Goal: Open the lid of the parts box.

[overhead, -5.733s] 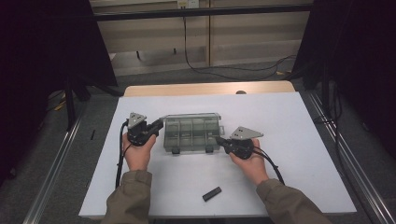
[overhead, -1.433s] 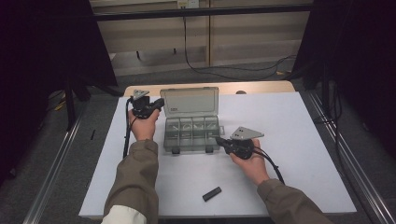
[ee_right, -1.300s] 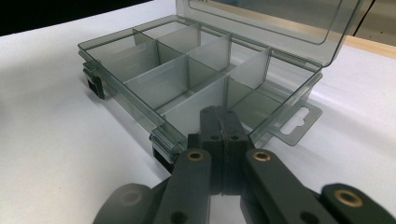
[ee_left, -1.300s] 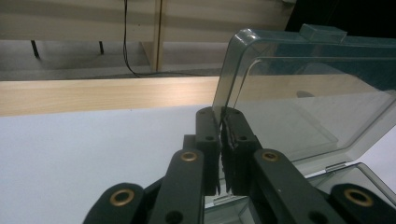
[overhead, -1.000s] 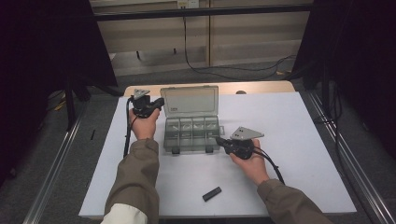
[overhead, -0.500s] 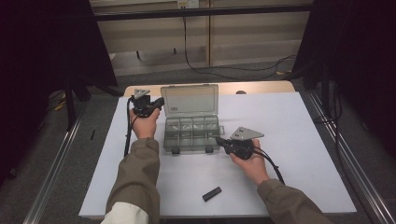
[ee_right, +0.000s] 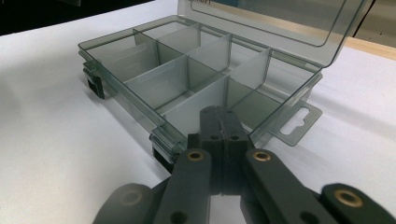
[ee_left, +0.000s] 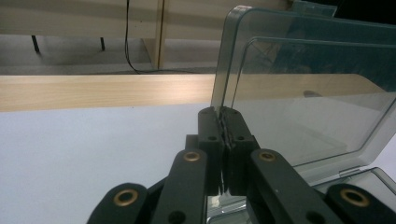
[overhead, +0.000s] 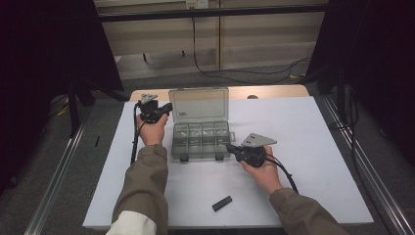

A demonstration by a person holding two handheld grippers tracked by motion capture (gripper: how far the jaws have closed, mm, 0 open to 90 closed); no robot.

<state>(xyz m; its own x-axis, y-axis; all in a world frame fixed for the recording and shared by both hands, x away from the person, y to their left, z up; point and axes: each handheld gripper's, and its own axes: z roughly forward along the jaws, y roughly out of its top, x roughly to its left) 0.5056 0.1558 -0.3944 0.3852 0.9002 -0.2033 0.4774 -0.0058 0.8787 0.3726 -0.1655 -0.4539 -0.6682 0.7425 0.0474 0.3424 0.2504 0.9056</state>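
- Clear lid [overhead: 198, 103] raised since 5.7 s ago, now upright on smoky-grey plastic compartment box [overhead: 200, 139], mid white surface [overhead: 318, 132].
- Left tongs [overhead: 169, 106] pinch lid's left edge.
- Right tongs [overhead: 229, 147] pressed together, touching box's right-front corner.
- Small black bar [overhead: 222, 203] lies well in front of box.

From above we are looking forward and down over the table [overhead: 313, 127], while our two gripper views are peering low and close along their jaws, all sharing the open box [overhead: 200, 134].

A lab-like recording bay: white table [overhead: 318, 147] at frame centre, black curtains [overhead: 44, 49] both sides, loose cable [overhead: 235, 73] across the top.
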